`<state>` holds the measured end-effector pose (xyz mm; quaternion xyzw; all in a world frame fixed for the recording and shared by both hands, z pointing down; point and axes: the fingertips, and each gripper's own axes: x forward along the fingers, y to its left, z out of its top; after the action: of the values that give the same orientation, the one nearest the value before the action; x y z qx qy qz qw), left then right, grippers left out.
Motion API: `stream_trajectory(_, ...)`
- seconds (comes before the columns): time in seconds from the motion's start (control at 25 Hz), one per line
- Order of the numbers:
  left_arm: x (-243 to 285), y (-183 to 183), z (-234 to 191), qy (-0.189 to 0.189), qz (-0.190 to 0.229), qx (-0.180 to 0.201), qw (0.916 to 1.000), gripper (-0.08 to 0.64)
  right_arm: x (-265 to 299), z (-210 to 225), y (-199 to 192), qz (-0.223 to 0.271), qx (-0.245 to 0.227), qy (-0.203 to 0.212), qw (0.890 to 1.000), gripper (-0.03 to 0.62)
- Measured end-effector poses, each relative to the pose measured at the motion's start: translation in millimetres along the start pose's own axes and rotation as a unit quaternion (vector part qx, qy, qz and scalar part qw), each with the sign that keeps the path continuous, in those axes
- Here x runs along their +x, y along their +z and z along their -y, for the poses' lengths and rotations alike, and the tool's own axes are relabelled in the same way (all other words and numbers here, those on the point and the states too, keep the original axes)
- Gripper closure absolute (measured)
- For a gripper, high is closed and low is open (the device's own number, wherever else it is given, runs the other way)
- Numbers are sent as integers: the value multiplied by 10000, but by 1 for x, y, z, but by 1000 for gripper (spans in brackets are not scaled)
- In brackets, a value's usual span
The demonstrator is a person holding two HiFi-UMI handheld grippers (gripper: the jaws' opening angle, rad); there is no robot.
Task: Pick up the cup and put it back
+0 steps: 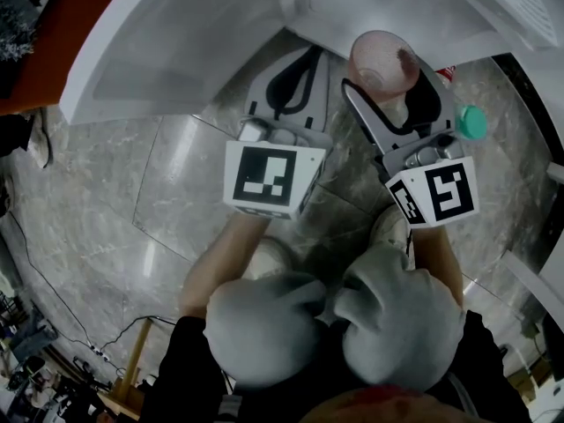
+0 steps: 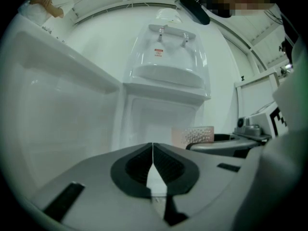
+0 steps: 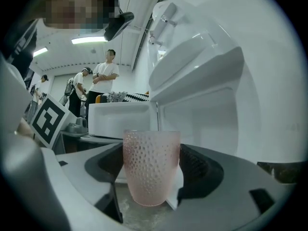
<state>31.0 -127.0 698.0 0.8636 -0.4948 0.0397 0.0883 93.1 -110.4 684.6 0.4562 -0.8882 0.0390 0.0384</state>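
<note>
The right gripper (image 1: pixel 388 79) holds a translucent pink plastic cup with a dimpled wall (image 3: pixel 151 165). Its 2 dark padded jaws press on the cup's left and right sides at a medium spread. The cup stands upright with its open mouth facing up, as the head view shows from above. It sits just in front of the lower compartment of a tall white water dispenser (image 2: pixel 166 73). The mottled grey stone floor (image 1: pixel 115 210) shows under its base in the right gripper view. No view settles whether the base touches anything.

The left gripper (image 2: pixel 153 150) is empty, its jaws brought together so the tips meet in a thin line. In the head view it lies just to the left of the right gripper, pointing toward the same cabinet. Each tool's black-and-white marker cube, left (image 1: pixel 269 179) and right (image 1: pixel 436 192), sits at the near end. From the left gripper view the pink cup shows to the right, beyond the closed tips, with the right gripper's grey body around it.

The dispenser has 2 small taps (image 2: pixel 173 32) near its top, and a white recess below them. Its lower compartment stands open, the white door (image 2: pixel 62 71) swung out to the left. A teal round cap (image 1: pixel 471 123) shows beside the right gripper in the head view.

Far off in the right gripper view, several people in white shirts (image 3: pixel 107 78) stand under ceiling strip lights (image 3: pixel 89 40). They are behind a white box-shaped unit (image 3: pixel 120 119).
</note>
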Motion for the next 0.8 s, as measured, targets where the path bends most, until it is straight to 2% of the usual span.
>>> stream_trajectory(0.08, 3, 0, -1, 22, 21, -52, 10000, 546, 4, 1, -4, -29, 42, 28, 10000, 226)
stream_trajectory(0.16, 6, 2, -4, 46, 78, 50, 9999, 546, 9, 2, -8, -33, 81, 42, 10000, 227)
stream_trajectory(0.28, 8, 8, -6, 70, 114, 407, 9991, 546, 17, 3, -11, -52, -27, 51, 10000, 227)
stream_trajectory(0.44, -7, 23, -7, 240, -251, 855, 9957, 546, 17, -8, -1, -251, -67, 267, 9993, 227)
stream_trajectory(0.52, -22, 46, -4, 283, -225, 987, 9945, 546, 12, -17, 17, -387, 48, 435, 9983, 227)
stream_trajectory(0.64, -47, 85, 4, 391, -133, 958, 9945, 546, -1, -35, 60, -570, 92, 660, 9961, 227)
stream_trajectory(0.8, -80, 140, 13, 600, -305, 500, 9965, 546, -23, -55, 134, -681, 109, 736, 9949, 227)
